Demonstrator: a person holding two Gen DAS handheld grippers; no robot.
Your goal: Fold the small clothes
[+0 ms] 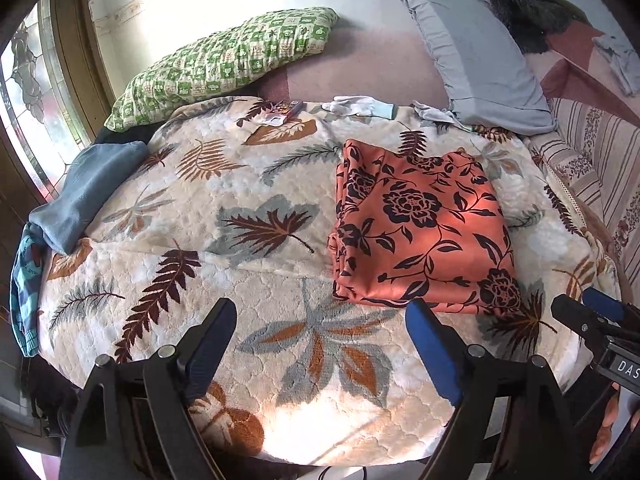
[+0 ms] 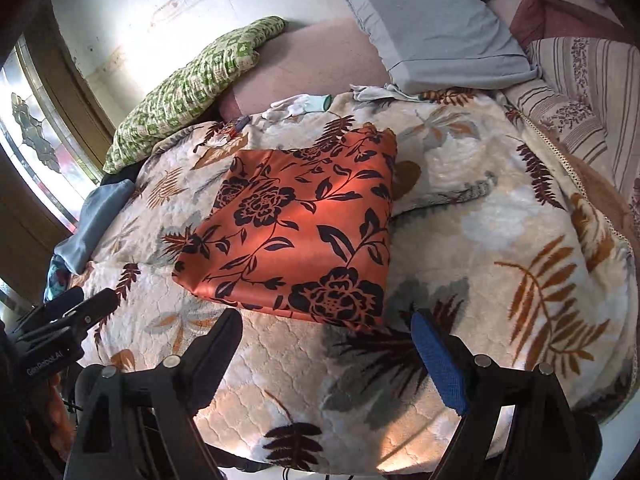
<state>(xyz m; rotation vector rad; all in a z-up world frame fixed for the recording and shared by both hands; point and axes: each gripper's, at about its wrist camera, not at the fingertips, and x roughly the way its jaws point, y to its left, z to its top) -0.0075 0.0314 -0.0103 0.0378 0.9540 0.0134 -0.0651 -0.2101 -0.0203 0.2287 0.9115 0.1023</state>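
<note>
**Mia:** Both claws are wide open and hold nothing. Look at the left claw (image 1: 320, 344) and the right claw (image 2: 326, 350). Only the leafy blanket (image 1: 256, 184) shows between the fingers of each one.

**Ben:** Where is the cloth we fold?

**Mia:** The orange flowered cloth (image 1: 420, 224) lies flat on the blanket, a bit beyond both claws. Neither claw touches it. Seen from the left claw, the cloth is ahead and off to the right. Seen from the right claw, the cloth (image 2: 304, 232) is almost straight ahead.

**Ben:** Is it folded now?

**Mia:** I think so. It looks like a neat square with layers stacked at its edge. One far corner sticks up a little, so it may need a pat.

**Ben:** What is left to do?

**Mia:** Maybe more clothes. A blue garment (image 1: 88, 192) lies bunched up well away from the orange cloth, at the blanket's left edge by the window. Some striped teal fabric (image 1: 24, 280) hangs just below the blue one. Small white bits (image 1: 356, 105) lie beyond the orange cloth, near the grey pillow (image 1: 480, 60). I cannot tell if they are clothes to fold.

**Ben:** So one is done and some wait?

**Mia:** That is my guess. The blue one looks like the next job.
</note>
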